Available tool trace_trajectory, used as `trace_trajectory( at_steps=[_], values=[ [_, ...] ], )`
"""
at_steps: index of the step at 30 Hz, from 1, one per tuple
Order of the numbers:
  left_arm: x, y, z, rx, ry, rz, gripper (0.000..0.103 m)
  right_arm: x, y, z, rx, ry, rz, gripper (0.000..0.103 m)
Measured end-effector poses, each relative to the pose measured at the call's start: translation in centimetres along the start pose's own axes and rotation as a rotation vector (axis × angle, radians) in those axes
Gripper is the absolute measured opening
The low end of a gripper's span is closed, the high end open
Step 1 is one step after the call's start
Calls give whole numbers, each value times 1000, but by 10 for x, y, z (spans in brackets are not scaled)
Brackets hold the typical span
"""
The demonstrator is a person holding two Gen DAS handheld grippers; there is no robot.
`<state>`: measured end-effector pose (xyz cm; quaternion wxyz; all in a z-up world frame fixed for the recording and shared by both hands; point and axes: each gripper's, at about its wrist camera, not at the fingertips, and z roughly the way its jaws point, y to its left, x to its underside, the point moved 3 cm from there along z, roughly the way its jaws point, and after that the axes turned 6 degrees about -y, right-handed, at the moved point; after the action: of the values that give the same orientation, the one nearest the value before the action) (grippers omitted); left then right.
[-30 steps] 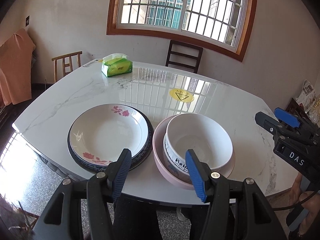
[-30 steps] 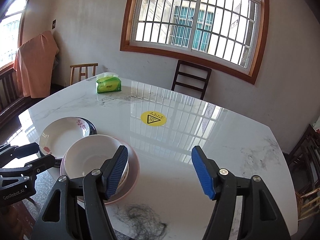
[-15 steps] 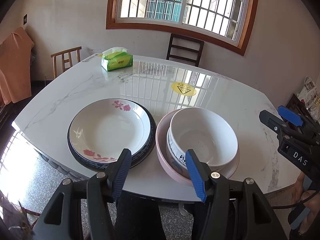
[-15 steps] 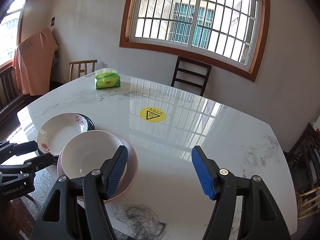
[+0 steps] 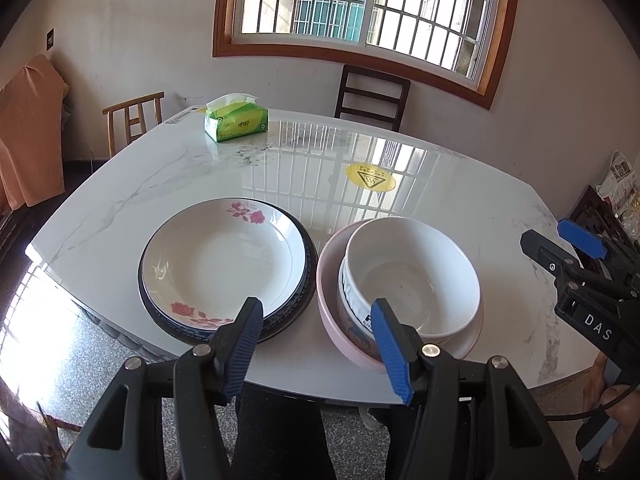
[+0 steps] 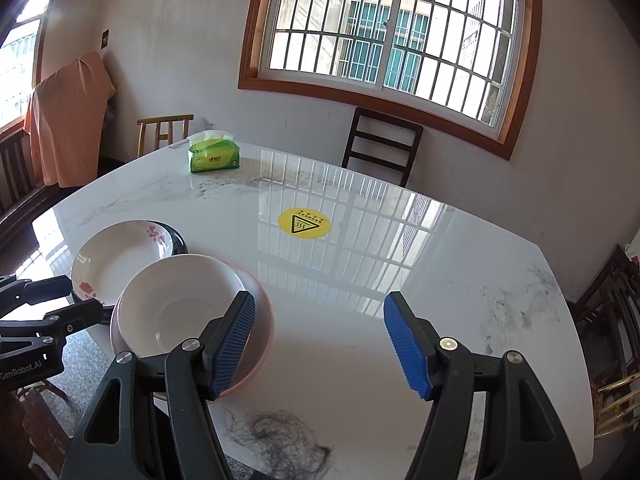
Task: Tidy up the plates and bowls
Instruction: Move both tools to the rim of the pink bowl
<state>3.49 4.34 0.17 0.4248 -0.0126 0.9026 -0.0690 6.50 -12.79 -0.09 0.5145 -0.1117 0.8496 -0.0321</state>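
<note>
Marble-topped table (image 5: 460, 208) before a white wall (image 6: 192, 32); barred, wood-framed window (image 6: 396, 40) admitting daylight; dark chair (image 6: 382, 144) and pale wooden chair (image 5: 134, 120) at the far edge; orange cloth (image 6: 68, 116) at left; speckled floor (image 5: 80, 364).

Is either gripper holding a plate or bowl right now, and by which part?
Neither: the left gripper and right gripper both have open, empty jaws.
</note>
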Motion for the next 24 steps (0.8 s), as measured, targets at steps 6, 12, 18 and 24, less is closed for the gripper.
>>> trace_trajectory(
  at_steps=[6,12,18,24],
  values=[
    [-3,1,3,-5,23,10,57,1,-2,0,3,5,-1,64],
    [-4,0,9,4,66,15,57,4,-4,1,4,17,1,64],
    [-8,0,11,6,74,19,57,2,-5,2,5,26,-1,64],
    [-12,1,13,7,99,22,57,2,-6,4,8,32,-3,64]
  ],
)
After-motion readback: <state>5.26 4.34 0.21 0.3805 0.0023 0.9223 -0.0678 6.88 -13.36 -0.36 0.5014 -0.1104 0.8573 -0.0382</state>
